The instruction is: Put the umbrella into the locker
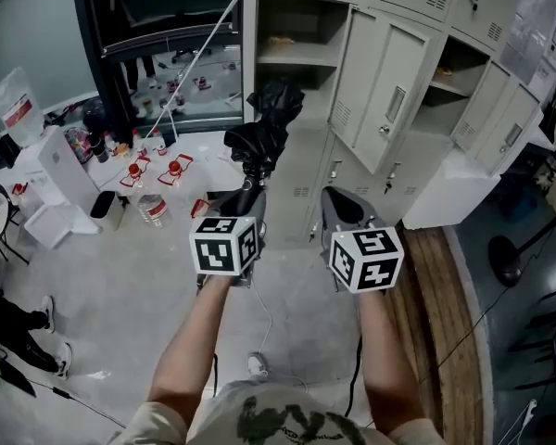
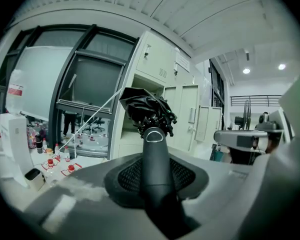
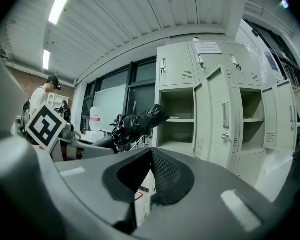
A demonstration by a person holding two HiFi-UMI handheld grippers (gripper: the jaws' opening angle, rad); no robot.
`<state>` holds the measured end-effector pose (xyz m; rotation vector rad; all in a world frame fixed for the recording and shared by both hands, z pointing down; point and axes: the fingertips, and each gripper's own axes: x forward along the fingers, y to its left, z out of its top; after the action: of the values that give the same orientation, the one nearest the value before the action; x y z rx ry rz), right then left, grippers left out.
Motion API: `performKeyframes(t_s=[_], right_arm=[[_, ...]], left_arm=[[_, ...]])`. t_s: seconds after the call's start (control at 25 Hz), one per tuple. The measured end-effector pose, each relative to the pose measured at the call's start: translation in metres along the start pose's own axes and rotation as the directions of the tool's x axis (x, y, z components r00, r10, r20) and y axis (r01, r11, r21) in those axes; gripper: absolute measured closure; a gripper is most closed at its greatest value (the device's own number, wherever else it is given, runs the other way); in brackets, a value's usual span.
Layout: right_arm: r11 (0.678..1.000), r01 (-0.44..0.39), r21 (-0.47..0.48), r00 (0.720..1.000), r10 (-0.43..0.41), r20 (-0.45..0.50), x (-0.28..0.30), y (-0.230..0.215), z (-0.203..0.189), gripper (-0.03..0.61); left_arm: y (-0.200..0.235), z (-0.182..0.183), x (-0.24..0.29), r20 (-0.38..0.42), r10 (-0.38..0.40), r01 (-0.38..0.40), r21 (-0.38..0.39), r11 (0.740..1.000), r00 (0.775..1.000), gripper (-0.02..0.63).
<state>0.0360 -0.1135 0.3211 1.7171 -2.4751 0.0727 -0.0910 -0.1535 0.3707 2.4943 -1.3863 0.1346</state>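
Observation:
The folded black umbrella [image 1: 265, 130] sticks forward and up from my left gripper [image 1: 247, 193], whose jaws are shut on its handle [image 2: 155, 169]. Its bunched canopy [image 2: 147, 109] points toward the grey lockers [image 1: 301, 170]. An upper compartment [image 1: 292, 26] stands open with its door [image 1: 389, 91] swung out to the right. In the right gripper view the umbrella [image 3: 137, 124] lies to the left of that open compartment [image 3: 177, 109]. My right gripper [image 1: 345, 209] hangs beside the left one, its jaws [image 3: 147, 179] a little apart with nothing between them.
Red-capped bottles [image 1: 155, 170] and white boxes [image 1: 60, 170] sit on the floor at the left. A white cabinet [image 1: 449, 188] and a wooden strip [image 1: 445, 286] lie to the right. A person [image 3: 42, 96] stands at the left in the right gripper view. More locker doors [image 1: 505, 123] hang open.

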Motion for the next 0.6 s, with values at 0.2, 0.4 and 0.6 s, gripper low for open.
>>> performKeyframes(t_s=[0.2, 0.4, 0.6], right_arm=[[1.000, 0.022, -0.004, 1.000, -0.022, -0.004, 0.022, 0.002, 0.004, 0.580], [0.999, 0.048, 0.002, 0.999, -0.048, 0.005, 0.039, 0.000, 0.011, 0.580], [0.998, 0.059, 0.000, 0.998, -0.059, 0.011, 0.053, 0.002, 0.017, 0.580]], left_arm=[[0.015, 0.003, 0.015, -0.015, -0.030, 0.030, 0.011, 0.999, 0.999, 0.494], [0.025, 0.007, 0.030, -0.032, -0.055, 0.056, 0.027, 0.998, 0.998, 0.492], [0.032, 0.008, 0.043, -0.055, -0.076, 0.079, 0.044, 0.996, 0.996, 0.493]])
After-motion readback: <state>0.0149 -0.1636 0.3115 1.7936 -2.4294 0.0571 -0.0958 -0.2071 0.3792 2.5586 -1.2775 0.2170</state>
